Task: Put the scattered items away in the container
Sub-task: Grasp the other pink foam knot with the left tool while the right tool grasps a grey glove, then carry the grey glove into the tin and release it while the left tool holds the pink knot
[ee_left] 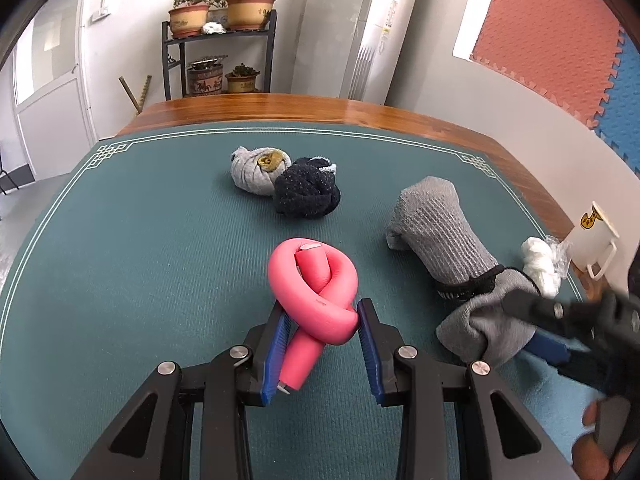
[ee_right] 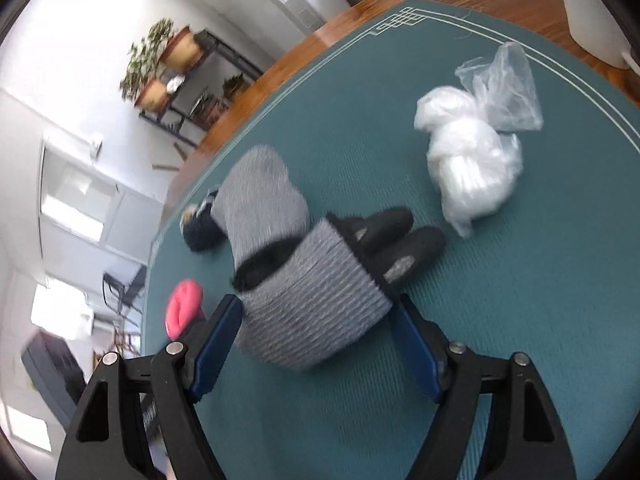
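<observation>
**Here, two hand-held grippers at items on a green table mat**

Here the left gripper [ee_left: 322, 322] sits low over a green mat [ee_left: 140, 240], its two blue-padded fingers [ee_left: 280, 344] on either side of a pink foam tube [ee_left: 314, 280] twisted into a loop. The pads touch the crossing of the loop, so the gripper is pinching the tube, whose loop lies forward of the fingertips and whose loose end runs back between the fingers.

To the right, the right gripper [ee_right: 316, 320] has its fingers spread wide around the near end of a grey knitted glove [ee_right: 312, 300] with black fingertips. The glove lies between the fingers; the picture is blurred, and firm contact with the pads cannot be confirmed. A second grey glove [ee_right: 260, 196] lies just behind it, touching it.

Further back on the mat, a light grey sock ball [ee_left: 256, 174] and a dark dotted sock ball [ee_left: 308, 194] rest against each other. A crumpled clear plastic bag [ee_right: 476, 152] lies near the gloves on the right. A white container [ee_left: 594, 236] stands at the table's right edge, beyond the bag and well apart from both grippers.
</observation>
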`<state>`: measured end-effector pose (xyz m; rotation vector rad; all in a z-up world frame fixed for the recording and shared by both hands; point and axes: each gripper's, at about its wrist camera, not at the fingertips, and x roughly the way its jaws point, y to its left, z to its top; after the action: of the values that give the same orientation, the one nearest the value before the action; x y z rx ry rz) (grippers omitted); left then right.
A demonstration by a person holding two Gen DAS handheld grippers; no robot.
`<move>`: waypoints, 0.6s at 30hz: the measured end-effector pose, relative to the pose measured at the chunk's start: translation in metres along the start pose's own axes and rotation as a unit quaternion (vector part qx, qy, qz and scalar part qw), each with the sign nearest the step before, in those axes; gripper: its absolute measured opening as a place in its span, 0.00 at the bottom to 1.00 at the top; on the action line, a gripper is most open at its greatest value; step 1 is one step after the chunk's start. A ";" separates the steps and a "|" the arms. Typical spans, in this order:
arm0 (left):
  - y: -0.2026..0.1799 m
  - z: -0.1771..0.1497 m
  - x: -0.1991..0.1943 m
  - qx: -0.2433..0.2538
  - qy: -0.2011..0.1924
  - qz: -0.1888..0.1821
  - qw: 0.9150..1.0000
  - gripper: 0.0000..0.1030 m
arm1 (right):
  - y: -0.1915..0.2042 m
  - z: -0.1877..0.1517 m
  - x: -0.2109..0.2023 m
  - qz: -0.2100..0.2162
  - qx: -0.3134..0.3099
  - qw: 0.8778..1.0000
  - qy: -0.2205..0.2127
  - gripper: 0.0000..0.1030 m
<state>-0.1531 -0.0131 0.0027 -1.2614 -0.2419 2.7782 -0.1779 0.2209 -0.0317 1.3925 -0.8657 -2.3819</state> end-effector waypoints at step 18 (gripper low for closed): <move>-0.011 -0.005 0.000 0.020 -0.001 -0.005 1.000 0.35 | 0.002 -0.032 -0.074 -0.055 -0.077 0.992 -0.084 0.37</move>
<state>-0.1492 -0.0021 0.0006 -1.2451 -0.1919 2.7623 -0.1128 0.2437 0.0104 1.2239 -0.6411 -2.6184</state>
